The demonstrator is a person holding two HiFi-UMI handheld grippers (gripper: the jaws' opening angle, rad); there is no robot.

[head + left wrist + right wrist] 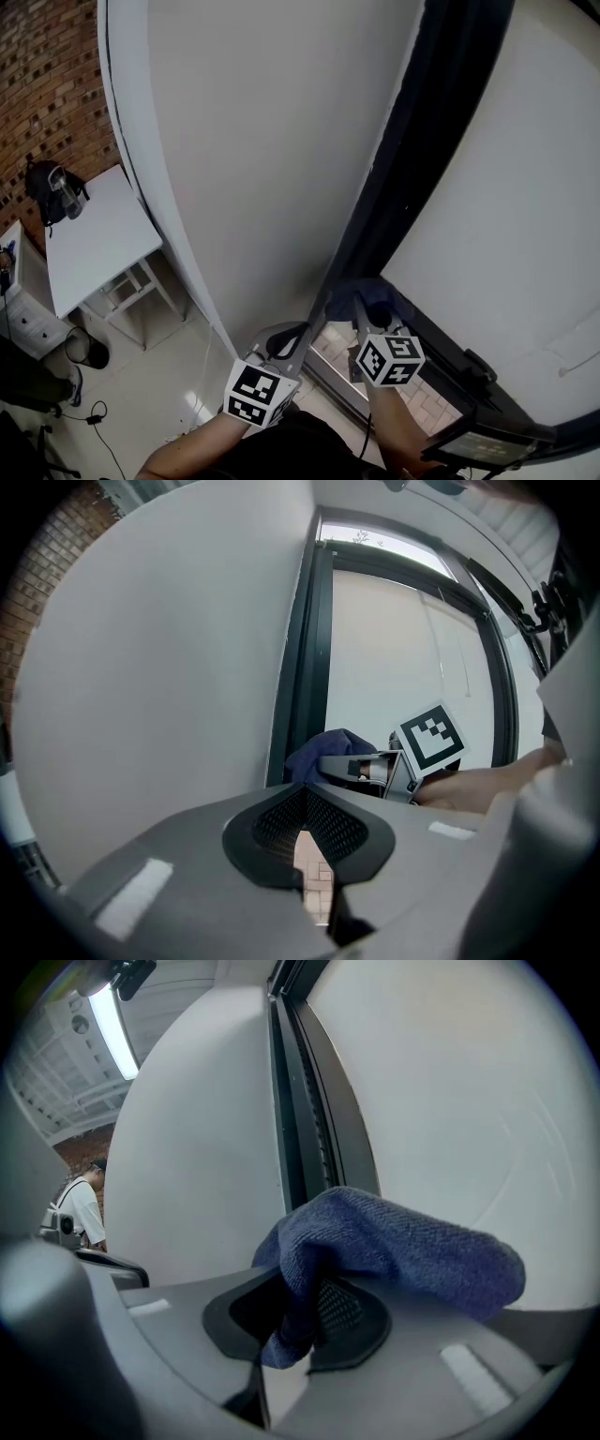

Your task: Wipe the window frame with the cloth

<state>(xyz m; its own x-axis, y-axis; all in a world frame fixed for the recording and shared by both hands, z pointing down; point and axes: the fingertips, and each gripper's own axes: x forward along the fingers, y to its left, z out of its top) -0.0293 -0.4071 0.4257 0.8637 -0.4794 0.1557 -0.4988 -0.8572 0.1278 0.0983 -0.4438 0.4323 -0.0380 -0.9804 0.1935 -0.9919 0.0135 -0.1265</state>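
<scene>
Right gripper view showed the right hand-held gripper (298,1326) pinching the cloth (403,1246) close by the dark window frame (302,1129). Pressing it firmly along the channel seemed best. The left hand-held gripper (305,846) was pressed together, empty.

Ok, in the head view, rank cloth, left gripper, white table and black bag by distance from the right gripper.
1. cloth, clamped in the right gripper.
2. left gripper, just left.
3. white table, far left.
4. black bag, on its far corner.
</scene>
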